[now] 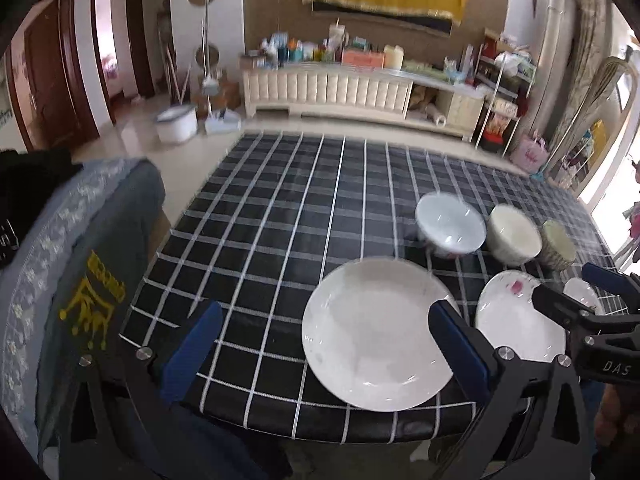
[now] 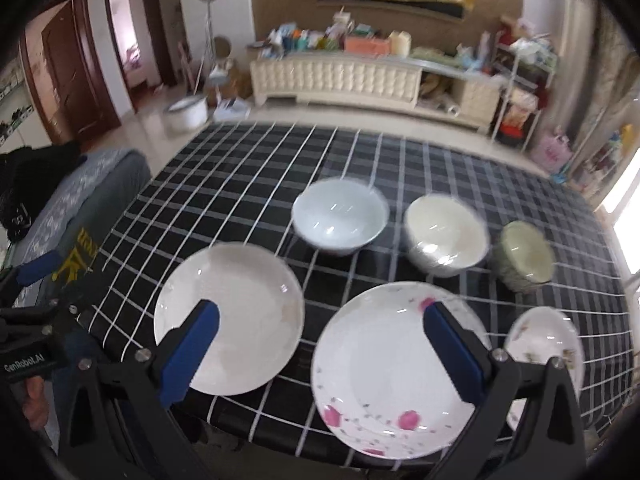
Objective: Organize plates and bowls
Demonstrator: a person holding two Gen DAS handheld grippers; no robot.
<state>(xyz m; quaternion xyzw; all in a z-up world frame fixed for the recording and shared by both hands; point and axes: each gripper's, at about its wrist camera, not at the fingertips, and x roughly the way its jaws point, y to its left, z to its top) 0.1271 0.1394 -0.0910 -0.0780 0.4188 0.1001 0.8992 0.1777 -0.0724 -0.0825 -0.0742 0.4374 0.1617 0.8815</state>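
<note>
Three plates lie along the table's near edge: a plain white plate (image 1: 376, 336) (image 2: 230, 320), a pink-flowered plate (image 2: 396, 368) (image 1: 516, 320) and a small patterned plate (image 2: 548, 340). Behind them stand a pale blue bowl (image 2: 340, 216) (image 1: 450, 224), a cream bowl (image 2: 446, 236) (image 1: 514, 238) and a green ribbed bowl (image 2: 524, 256) (image 1: 560, 244). My left gripper (image 1: 324, 344) is open above the near edge, its right finger over the white plate's rim. My right gripper (image 2: 322, 344) is open and empty, spanning the gap between the white and flowered plates.
A black checked tablecloth (image 1: 280, 208) covers the table. A chair draped in grey cloth (image 1: 92, 264) stands at the left edge. A white bucket (image 1: 176, 122) sits on the floor beyond, and a cluttered cream sideboard (image 1: 328, 88) lines the far wall.
</note>
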